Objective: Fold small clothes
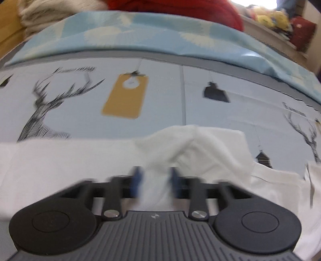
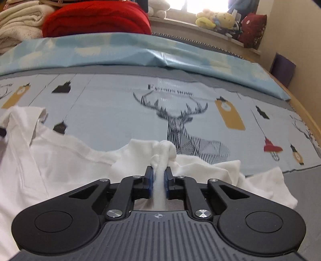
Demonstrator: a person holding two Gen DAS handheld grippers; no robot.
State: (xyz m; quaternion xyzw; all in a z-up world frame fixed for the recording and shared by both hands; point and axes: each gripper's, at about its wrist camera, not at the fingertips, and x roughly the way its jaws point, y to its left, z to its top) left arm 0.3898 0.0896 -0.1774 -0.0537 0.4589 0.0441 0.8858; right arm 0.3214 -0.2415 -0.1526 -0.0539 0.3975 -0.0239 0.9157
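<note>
1. Left wrist view is smeared; the left gripper [image 1: 154,181] pads are blue blurs, so its grip on the white shirt [image 1: 200,148] is unclear.
2. The shirt runs off both views' bottom and left edges.
3. Windowsill plush toys [image 2: 215,19] are too small to make out.

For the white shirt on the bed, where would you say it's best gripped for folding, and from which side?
By its bunched edge, coming in low from the near side along the bed sheet. The white shirt lies flat, so only raised folds give the fingers something to pinch. The right gripper is shut on such a ridge; the left gripper also has cloth between its fingers.
</note>
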